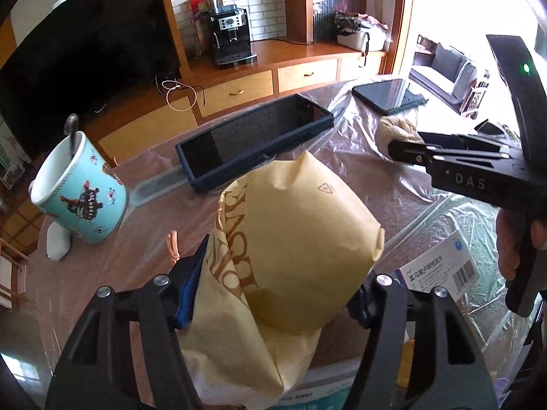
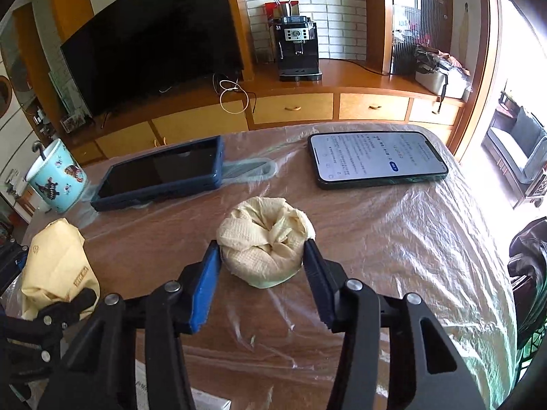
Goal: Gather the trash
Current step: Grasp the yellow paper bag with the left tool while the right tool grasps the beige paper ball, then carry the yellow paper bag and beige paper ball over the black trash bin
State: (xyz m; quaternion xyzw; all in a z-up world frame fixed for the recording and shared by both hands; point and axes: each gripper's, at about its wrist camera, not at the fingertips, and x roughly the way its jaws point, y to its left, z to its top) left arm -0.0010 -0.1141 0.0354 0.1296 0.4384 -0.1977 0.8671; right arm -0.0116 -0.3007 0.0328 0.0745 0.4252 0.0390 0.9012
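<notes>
two grippers are at work over a table with a clear plastic sheet (image 2: 393,232) on it. the left gripper (image 1: 273,307) sits at the bottom of its own view, and its blue pads squeeze a crumpled yellow paper bag (image 1: 290,249) with brown letters. the bag stands up in the middle of that view and fills the gap between the jaws, so the jaws are clamped on it.

the right gripper (image 2: 261,256) is low in the middle of its own view. a wadded paper towel (image 2: 265,242) lies on the plastic between its jaws. the left blue pad touches the wad, and the right pad is right against its other side, so it looks clamped on the wad. in the left view this gripper pokes in from the right edge, with a hand (image 1: 512,235) around its grip.

just past the bag, toward the top middle of the left view, lies a dark tablet (image 1: 253,143) in a blue case. a phone (image 2: 376,159) with its screen lit lies in the upper right of the right view. a blue mug (image 1: 78,188) with a spoon in it stands at the left edge of the left view. a small box with a barcode (image 1: 441,266) lies at the lower right there. a big black tv (image 2: 154,51) and a coffee machine (image 2: 297,51) stand on the wooden cabinet along the top.
</notes>
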